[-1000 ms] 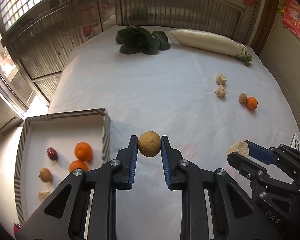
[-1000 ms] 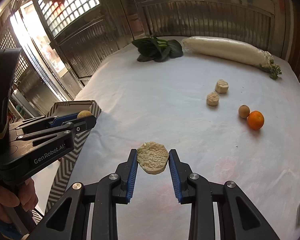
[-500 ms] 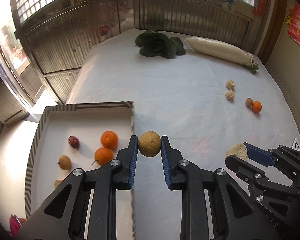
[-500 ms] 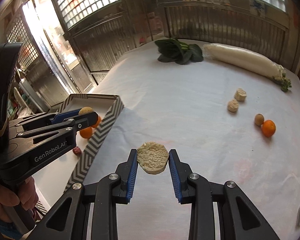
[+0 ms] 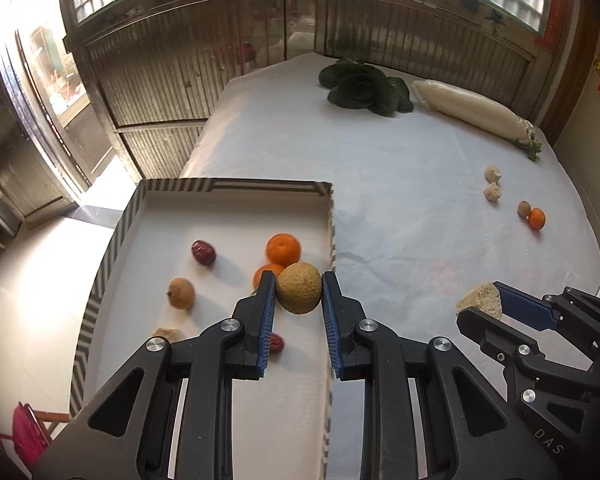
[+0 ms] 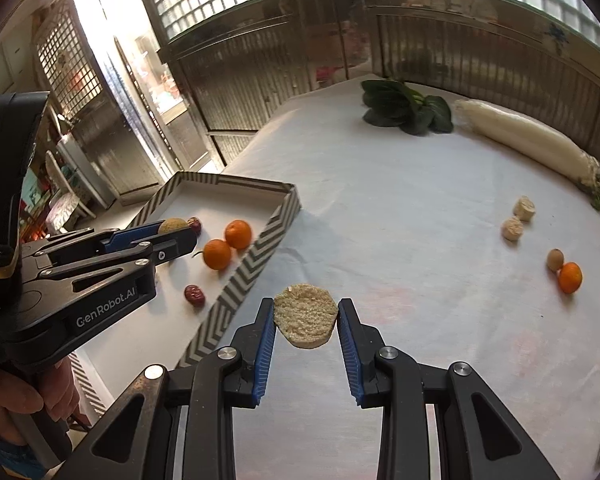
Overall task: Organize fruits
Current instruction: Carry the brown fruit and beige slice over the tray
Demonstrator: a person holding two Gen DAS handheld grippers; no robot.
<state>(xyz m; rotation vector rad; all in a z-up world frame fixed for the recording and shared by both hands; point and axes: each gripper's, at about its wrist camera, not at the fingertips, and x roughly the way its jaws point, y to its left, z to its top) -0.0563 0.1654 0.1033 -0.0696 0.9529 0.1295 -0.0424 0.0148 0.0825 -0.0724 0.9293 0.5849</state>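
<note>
Both grippers carry something. "GenRobot.AI" is printed in white on the side of the left gripper (image 6: pixel 168 236), and "DAS" shows on the body of the right gripper (image 5: pixel 482 300) as seen from the left wrist camera.

That left gripper is clamped on a round tan fruit (image 5: pixel 299 288), held above the near right corner of the tray (image 5: pixel 228 186), a shallow box with a grey chevron rim. A bare hand (image 6: pixel 18 400) grips its handle at the lower left of the right wrist view.

Over the white tablecloth (image 6: pixel 420 240), just beside the tray's right wall, the right gripper pinches a flat, crumbly beige disc (image 6: pixel 305 321) between its blue pads.

Inside the tray lie two oranges (image 5: pixel 283 248), two dark red dates (image 5: pixel 203 252), a small brown fruit (image 5: pixel 181 293) and a pale lump (image 5: pixel 167 334). Farther off on the cloth sit another orange (image 6: pixel 570 277) touching a brown fruit (image 6: pixel 555 259), two pale chunks (image 6: pixel 512 228), leafy greens (image 6: pixel 408 110) and a long white radish (image 6: pixel 528 142).
</note>
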